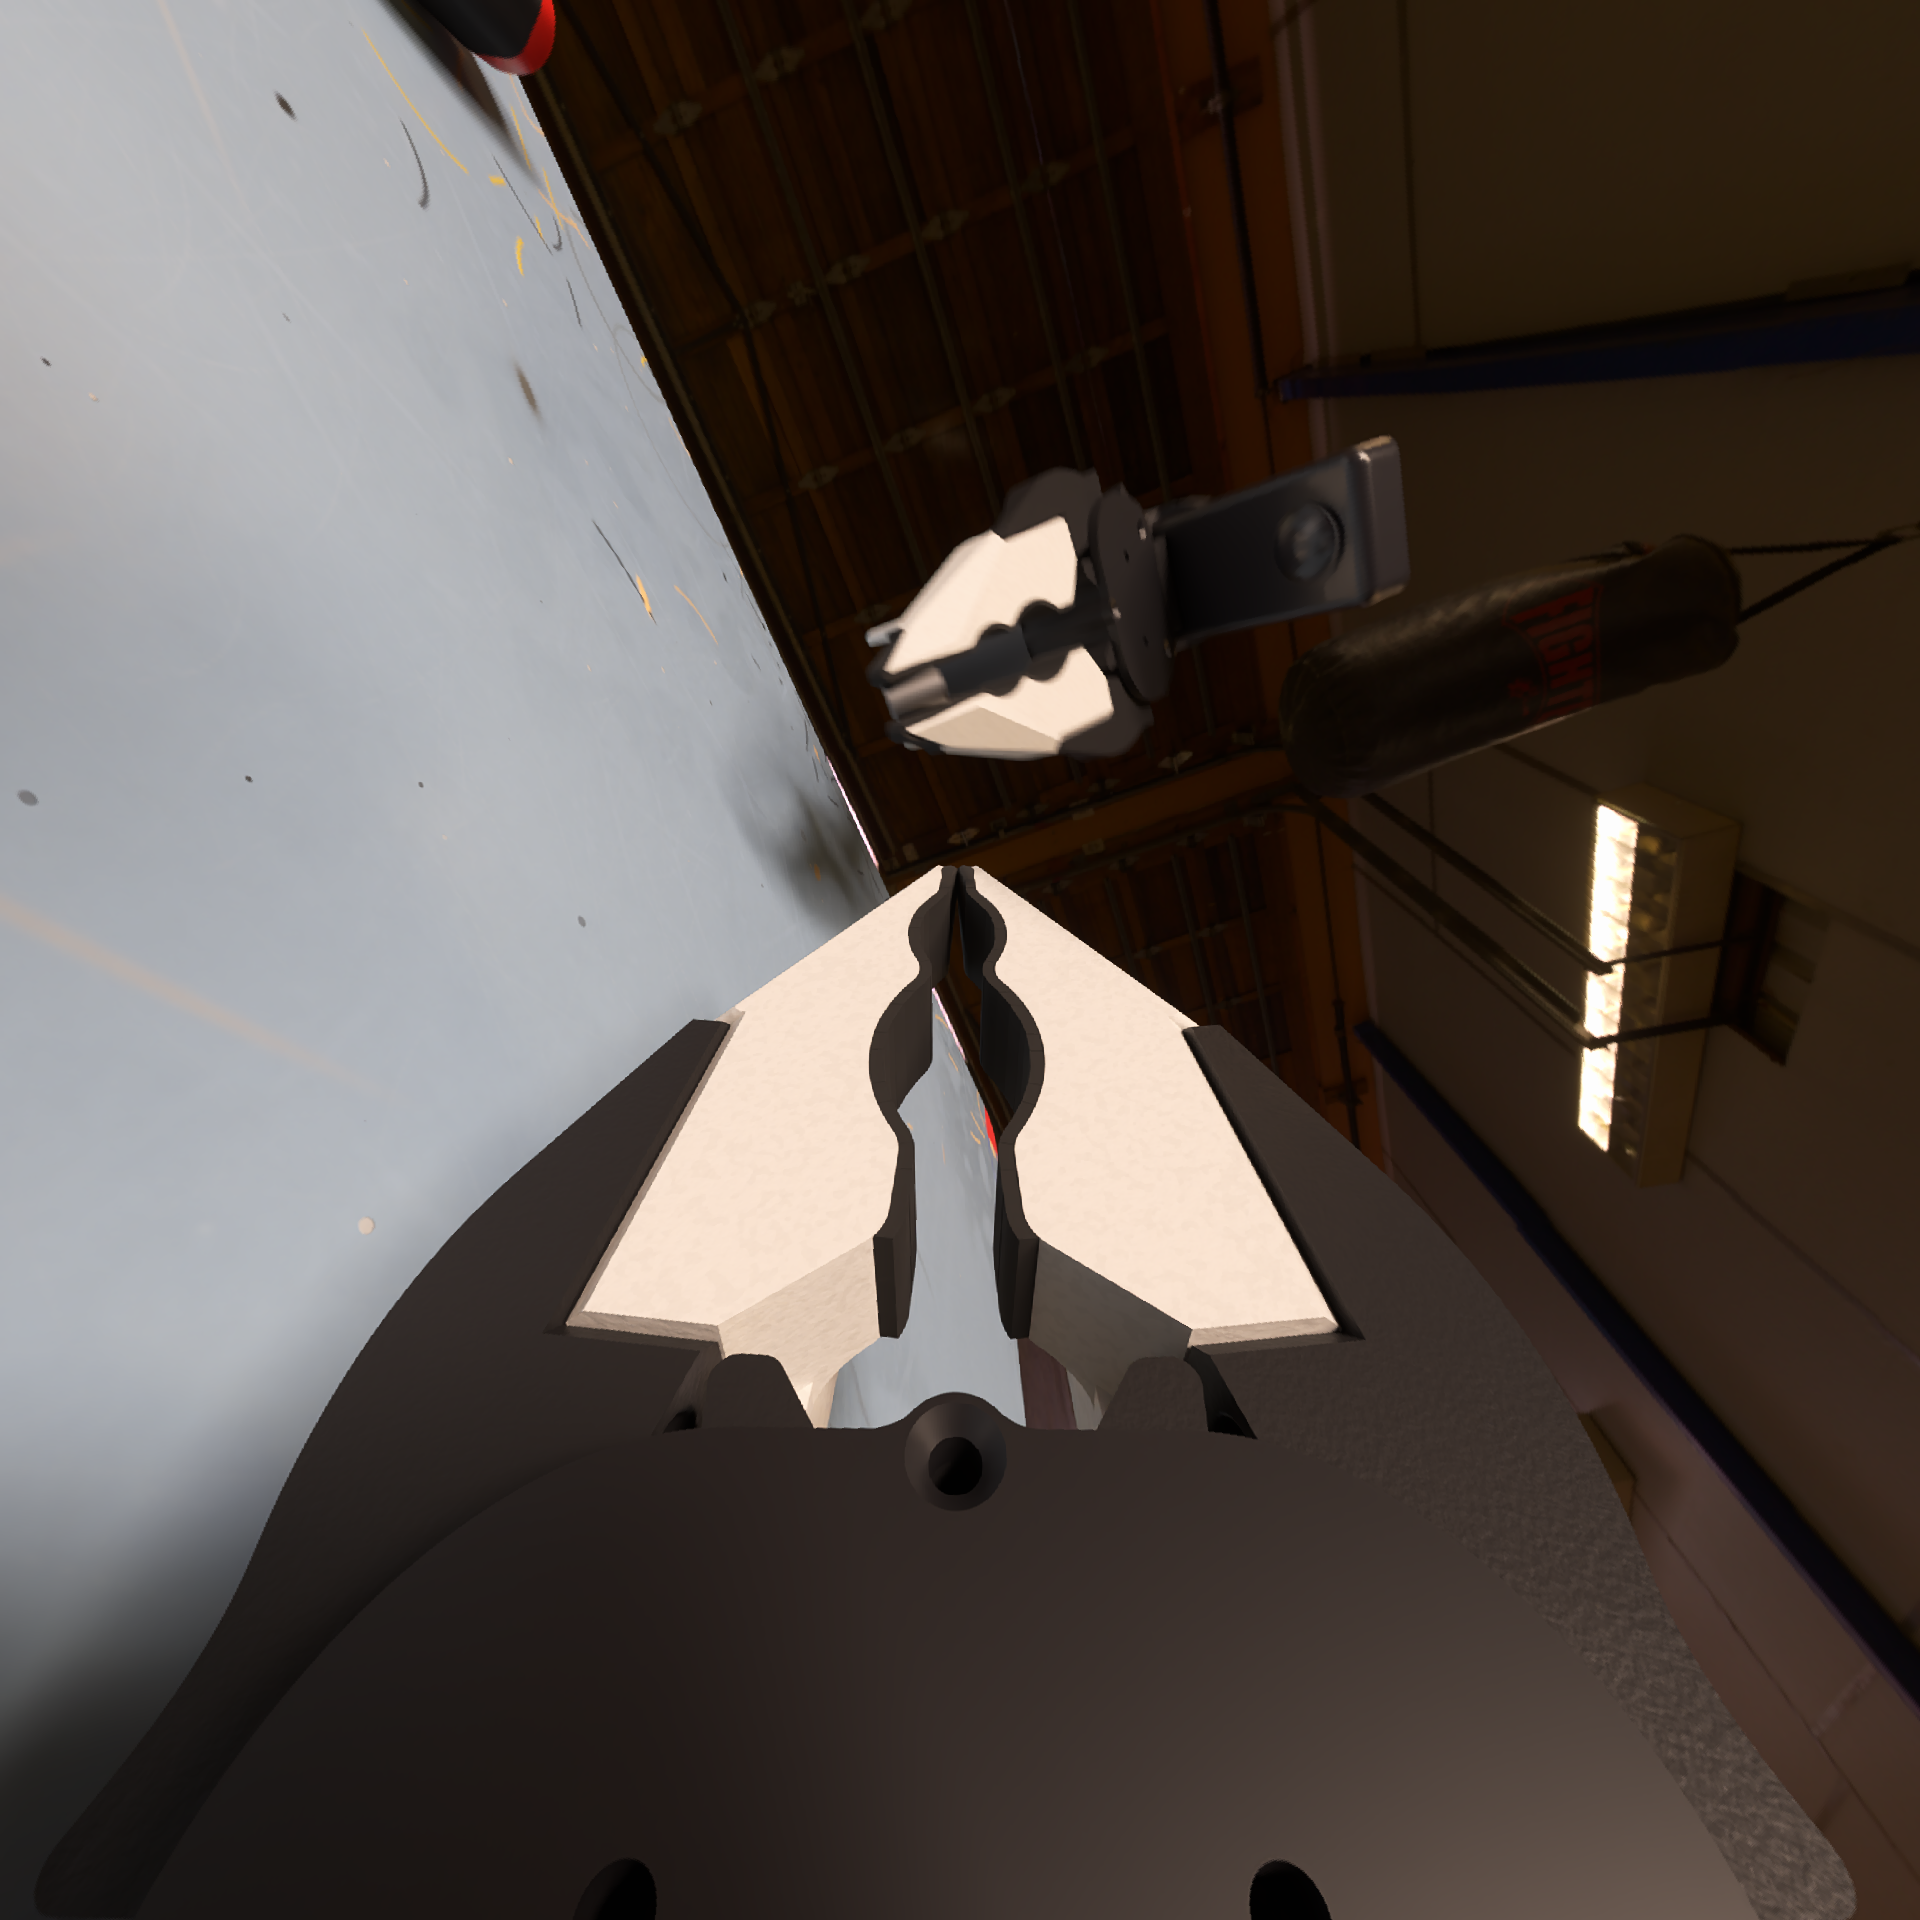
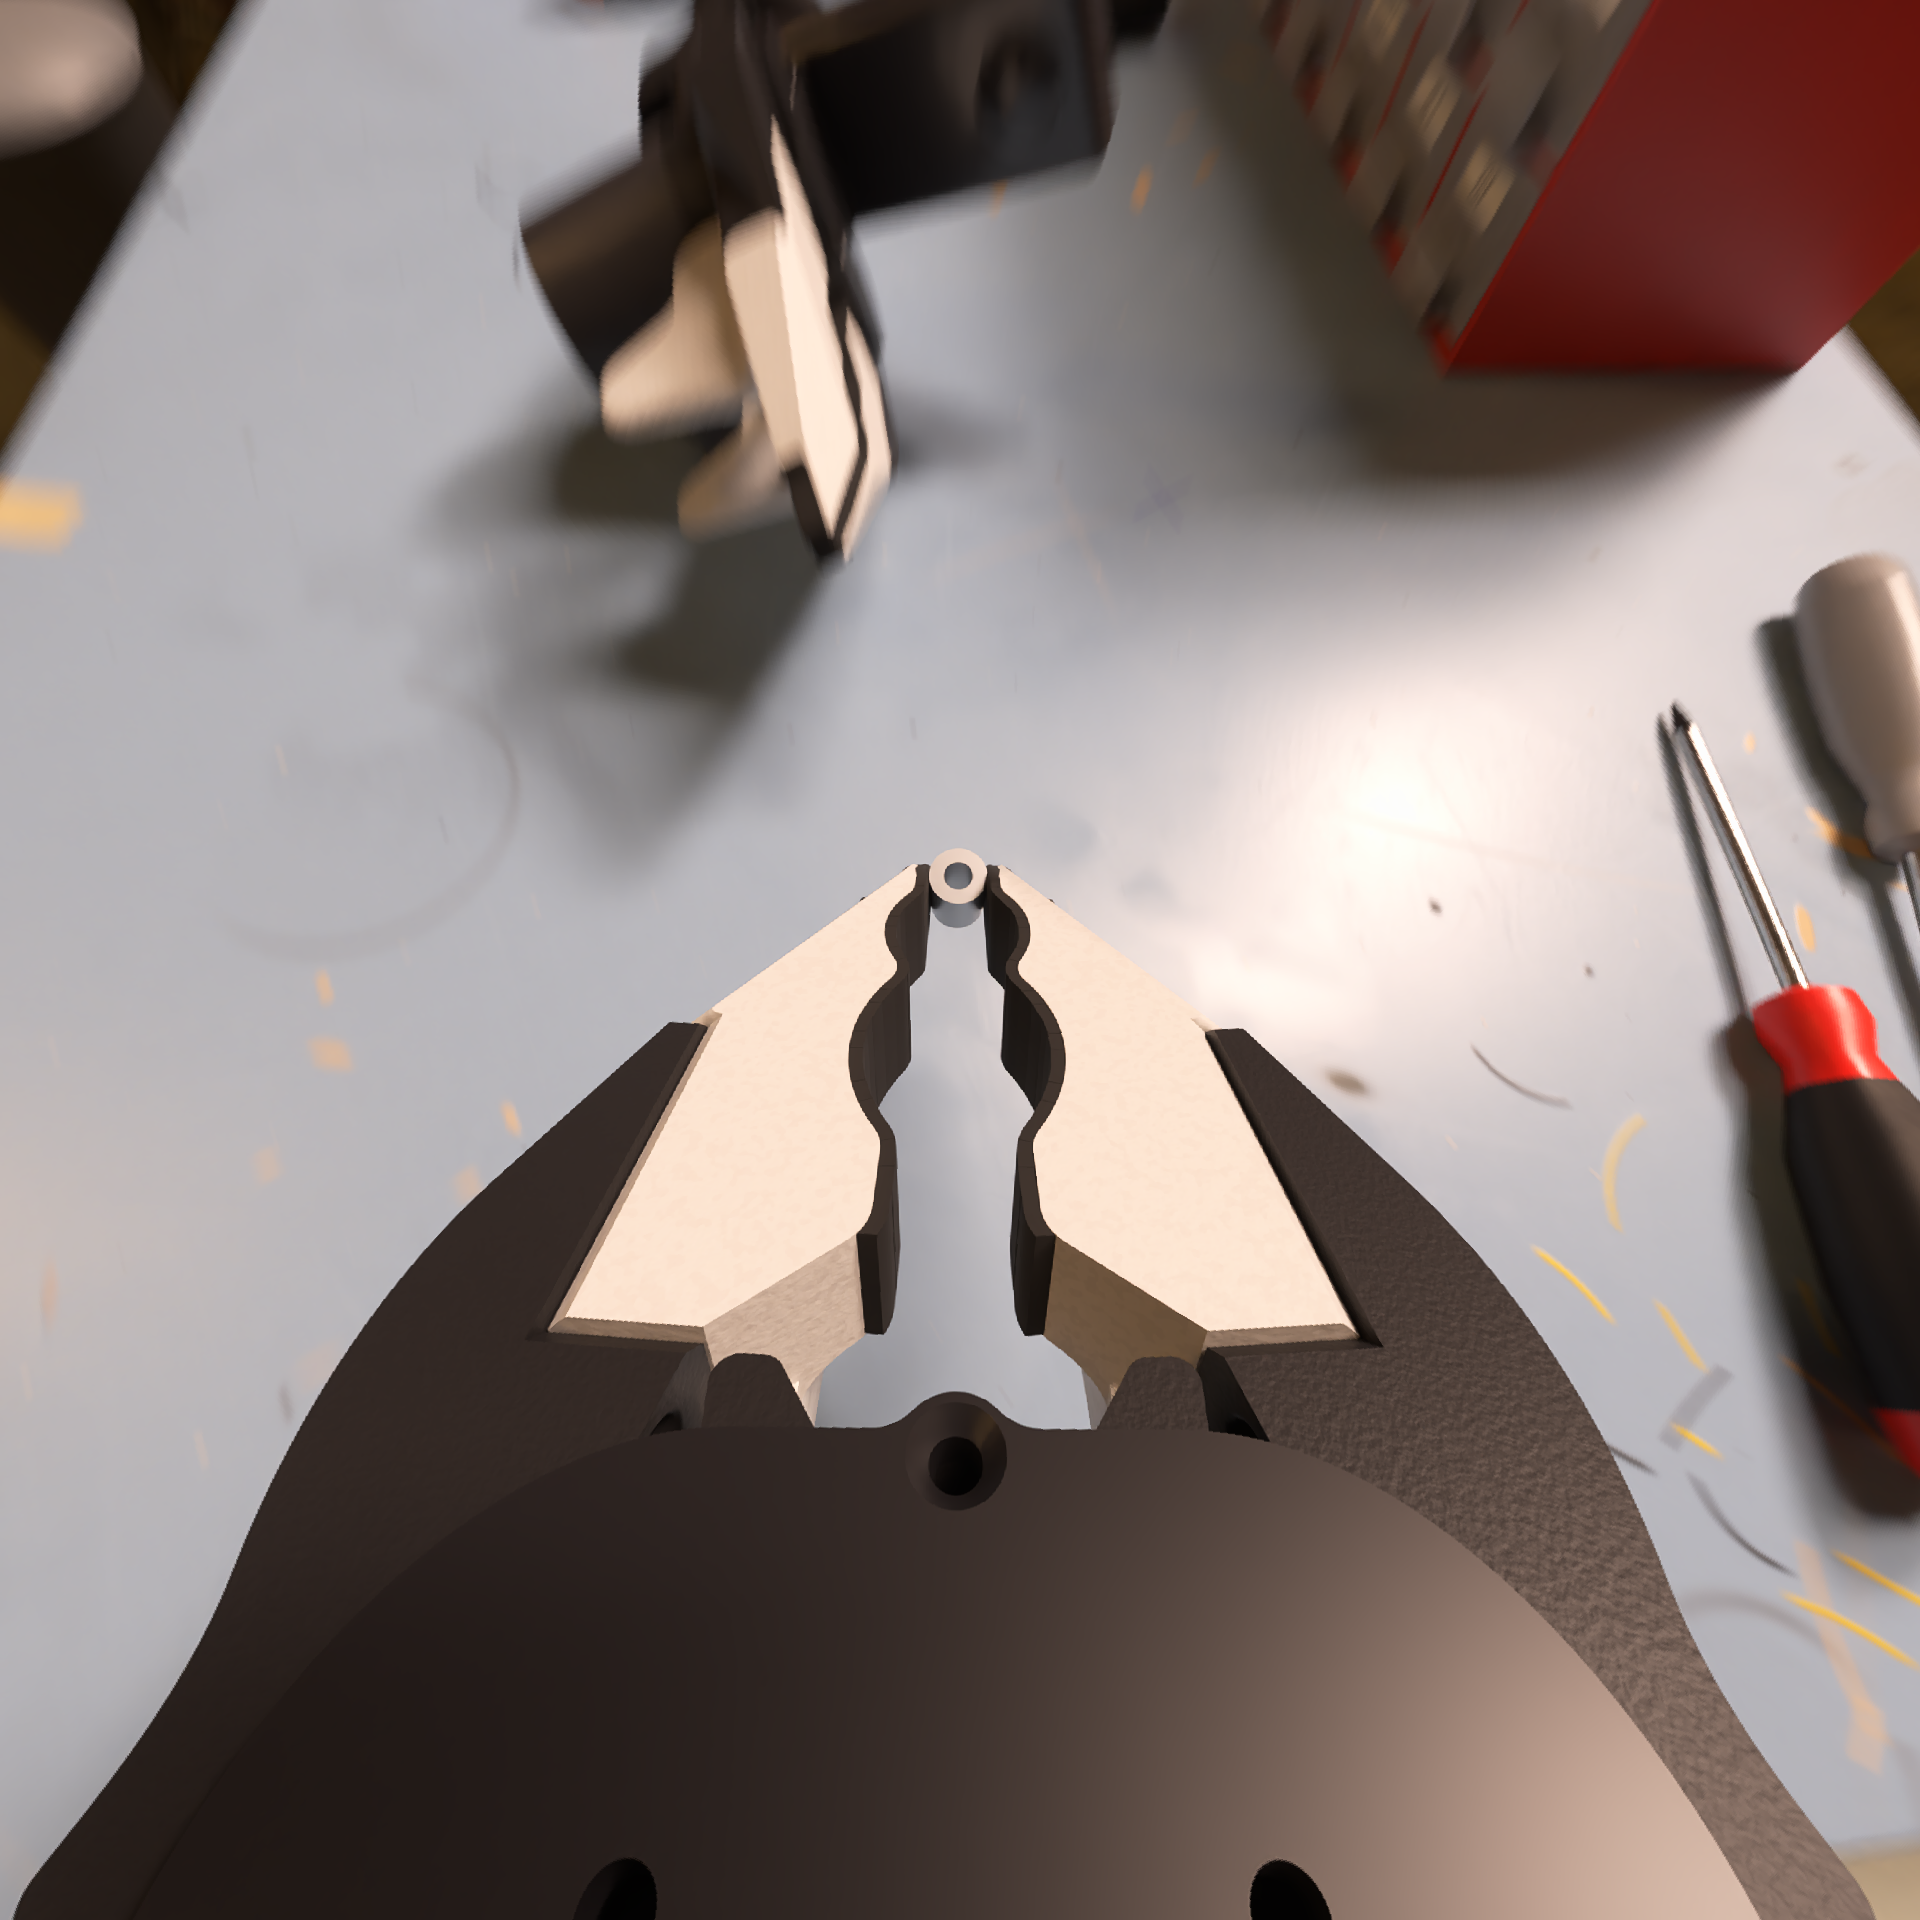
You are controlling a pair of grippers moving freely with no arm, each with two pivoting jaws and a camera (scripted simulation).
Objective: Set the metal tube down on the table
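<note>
The metal tube is a short grey tube, seen end-on and pinched between the tips of my right gripper. The right gripper is shut on it and holds it above the blue-grey table. In the left wrist view the right gripper hangs in the air off the table's edge with the tube at its tips. My left gripper is shut and empty, near the edge of the table. It shows blurred at the top of the right wrist view.
A red toolbox stands at the back right of the table. Two screwdrivers lie at the right, one with a red and black handle and one with a grey handle. Yellow shavings are scattered around. A red and black handle end shows at the table's far edge.
</note>
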